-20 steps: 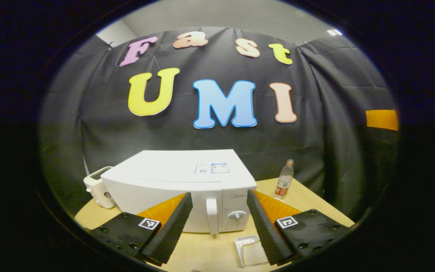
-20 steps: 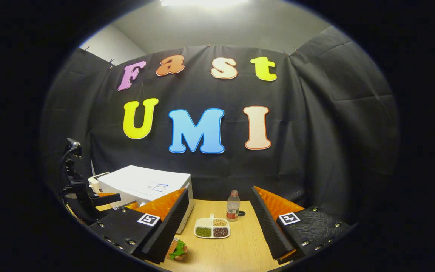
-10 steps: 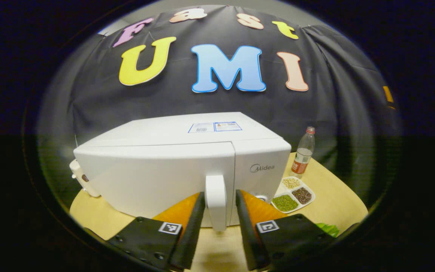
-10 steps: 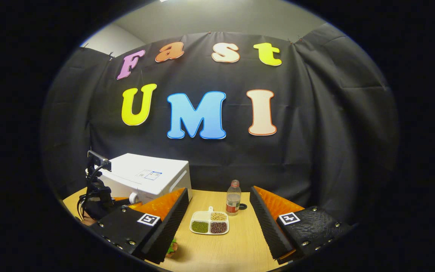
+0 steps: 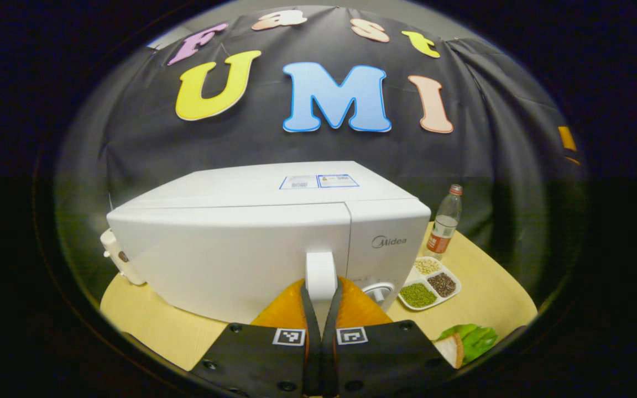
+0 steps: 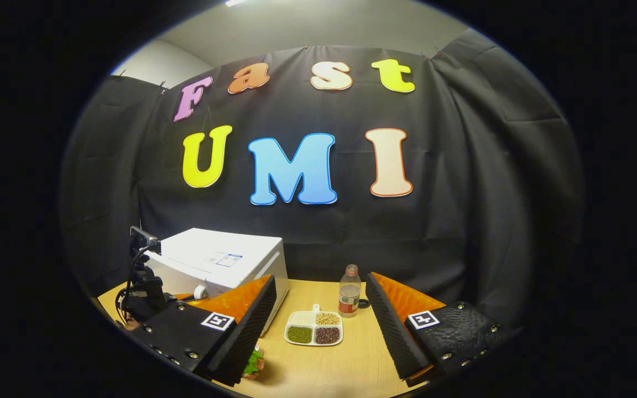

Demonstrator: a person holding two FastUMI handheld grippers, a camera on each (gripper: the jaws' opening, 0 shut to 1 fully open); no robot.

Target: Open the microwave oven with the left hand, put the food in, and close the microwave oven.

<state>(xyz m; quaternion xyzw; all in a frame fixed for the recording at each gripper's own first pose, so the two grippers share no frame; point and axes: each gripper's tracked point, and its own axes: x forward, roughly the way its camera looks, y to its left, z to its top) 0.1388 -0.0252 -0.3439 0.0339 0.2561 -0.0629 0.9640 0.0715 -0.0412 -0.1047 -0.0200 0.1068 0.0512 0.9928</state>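
Left tongs (image 5: pixel 321 293) closed on the door handle (image 5: pixel 320 268) of the white microwave oven (image 5: pixel 252 243), door shut; oven sits toward the surface's (image 5: pixel 147 326) far left edge. Right tongs (image 6: pixel 318 320) wide open, holding nothing, above the near edge. Sandwich (image 6: pixel 253 365) lies near the front edge, just by the right tongs' left finger. Divided dish (image 6: pixel 314 329) and bottle (image 6: pixel 349 291) sit mid-surface, right of the oven.

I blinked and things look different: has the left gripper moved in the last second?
Yes. The left gripper went forward toward the microwave, which now looms larger in its view, and its fingers closed onto the door handle.
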